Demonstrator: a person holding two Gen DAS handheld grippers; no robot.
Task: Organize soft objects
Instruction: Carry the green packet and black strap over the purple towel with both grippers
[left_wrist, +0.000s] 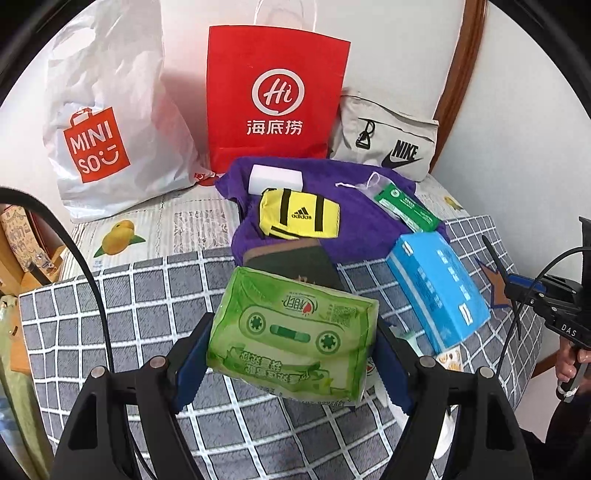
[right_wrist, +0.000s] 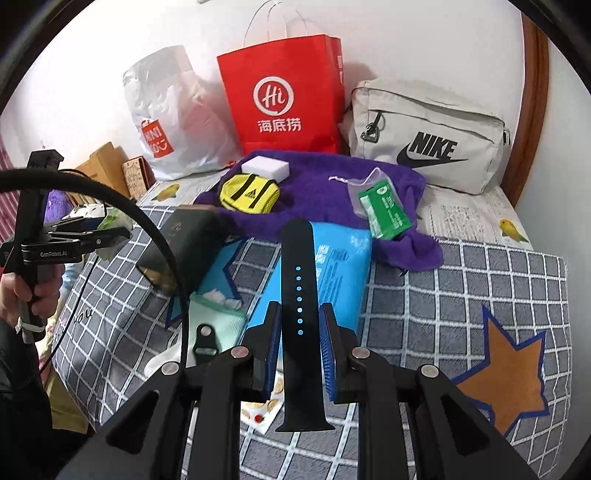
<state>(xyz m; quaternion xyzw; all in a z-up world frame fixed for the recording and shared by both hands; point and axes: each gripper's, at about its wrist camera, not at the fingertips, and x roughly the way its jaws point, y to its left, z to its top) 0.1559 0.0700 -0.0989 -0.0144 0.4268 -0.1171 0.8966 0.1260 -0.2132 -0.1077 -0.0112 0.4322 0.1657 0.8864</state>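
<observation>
Two grippers were each loaded above the checked blanket (left_wrist: 110, 295) that covered the bed. The left gripper (left_wrist: 291, 354) had its blue pads pressed against the short ends of a green tissue pack (left_wrist: 295, 332), lifted clear of the blanket near its front edge. That pack appeared light and compressible; its glossy film wrap looked slippery, so a hold across the ends, squeezing the contents rather than the loose film, seemed the secure choice. The right gripper (right_wrist: 300, 343) held its fingers closed to a narrow gap around a black watch strap (right_wrist: 301, 314), which stood lengthwise between them; whether the pads actually pressed it could not be confirmed. That strap appeared thin, flexible and likely to droop, so a grasp near mid-length seemed advisable. Behind lay a blue tissue box (right_wrist: 340, 266), then a purple towel (right_wrist: 317, 188) carrying a yellow pouch (right_wrist: 249, 194). Along the blanket's far edge stood a red paper bag (right_wrist: 280, 96) and a grey Nike bag (right_wrist: 432, 140).
</observation>
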